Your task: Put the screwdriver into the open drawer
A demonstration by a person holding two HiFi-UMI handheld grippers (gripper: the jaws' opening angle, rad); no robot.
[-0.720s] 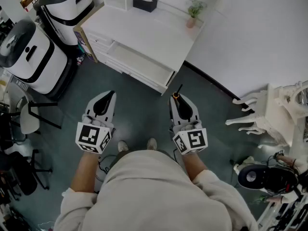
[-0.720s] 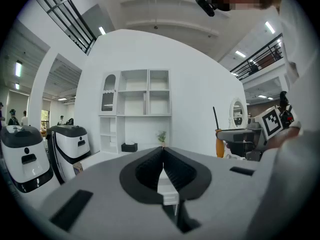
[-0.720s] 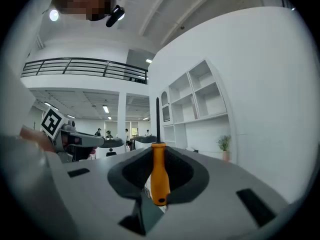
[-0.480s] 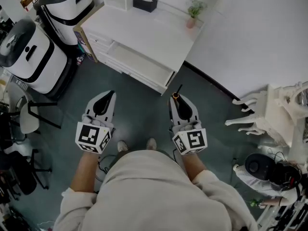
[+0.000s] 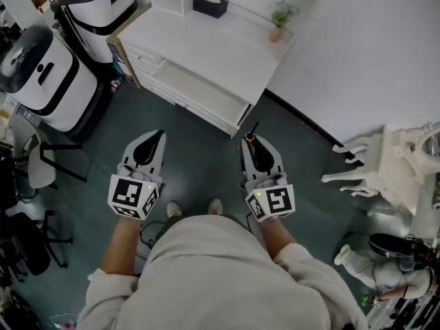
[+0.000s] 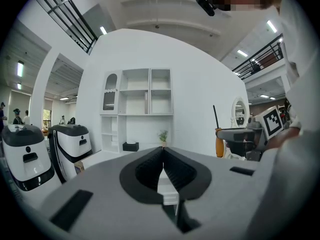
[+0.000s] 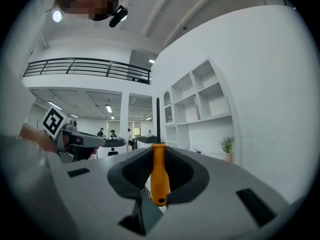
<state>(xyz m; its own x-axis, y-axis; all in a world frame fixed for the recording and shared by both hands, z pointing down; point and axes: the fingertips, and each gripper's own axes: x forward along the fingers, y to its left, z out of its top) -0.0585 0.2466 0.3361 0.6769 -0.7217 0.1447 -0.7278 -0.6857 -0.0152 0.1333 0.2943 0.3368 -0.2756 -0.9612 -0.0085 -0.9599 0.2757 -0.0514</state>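
Over a dark green floor (image 5: 199, 157), the head view shows a white table (image 5: 206, 43) with its open drawer (image 5: 196, 91) ahead of both tongs, which sit as they did a moment ago. In the left gripper view, the left tongs (image 6: 163, 151) are clenched on nothing. In the right gripper view, the right tongs (image 7: 158, 154) clamp the orange-handled screwdriver (image 7: 159, 176), its shaft upright.

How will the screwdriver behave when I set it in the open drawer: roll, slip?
Probably rigid: the screwdriver stands straight in the right tongs, with no sag. Its rounded orange handle looks smooth, so it may roll on the flat floor of the drawer. It looks light; the slim shaft likely adds little weight.
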